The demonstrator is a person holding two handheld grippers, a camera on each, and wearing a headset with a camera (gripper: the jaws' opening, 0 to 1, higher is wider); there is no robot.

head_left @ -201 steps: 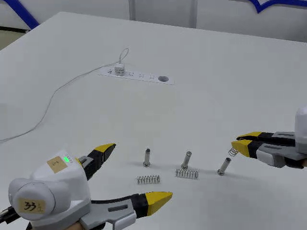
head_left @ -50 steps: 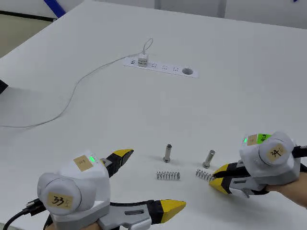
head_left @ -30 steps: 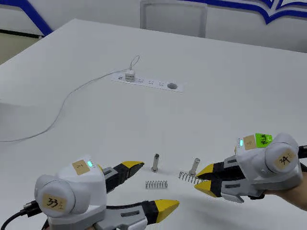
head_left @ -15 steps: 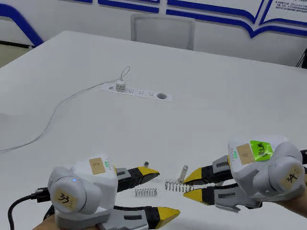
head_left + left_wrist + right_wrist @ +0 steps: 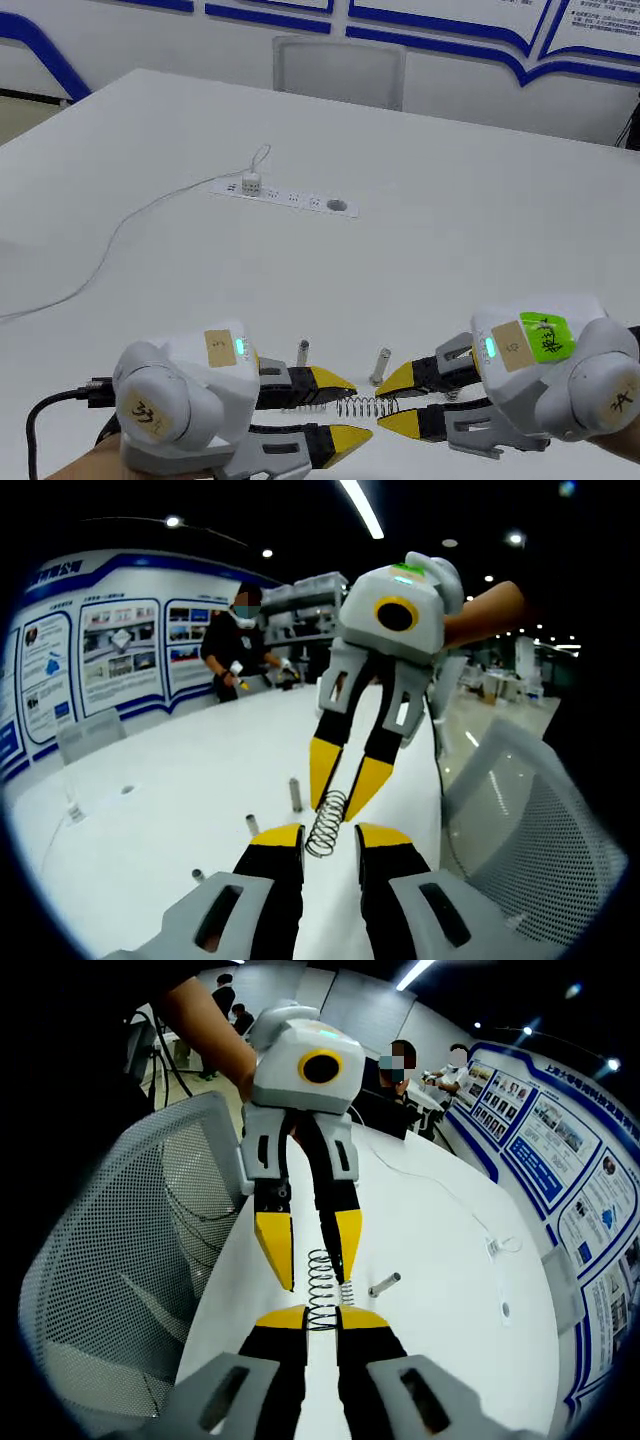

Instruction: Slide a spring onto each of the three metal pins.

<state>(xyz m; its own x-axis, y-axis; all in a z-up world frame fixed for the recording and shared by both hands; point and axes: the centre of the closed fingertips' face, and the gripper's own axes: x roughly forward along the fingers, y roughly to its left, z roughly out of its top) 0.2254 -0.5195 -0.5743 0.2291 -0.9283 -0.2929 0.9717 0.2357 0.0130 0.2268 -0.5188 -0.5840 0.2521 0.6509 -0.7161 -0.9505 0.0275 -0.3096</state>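
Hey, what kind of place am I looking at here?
Probably a lab or demo room in an office-style building: a big white table with a power strip on it, blue-trimmed information boards along the wall, and a mesh office chair pulled up alongside.

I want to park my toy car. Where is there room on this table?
Lots of bare table right of the power strip, and between the strip and the pins. Left of the cable is free too. Crowded in front, where the left tongs and right tongs meet at the spring.
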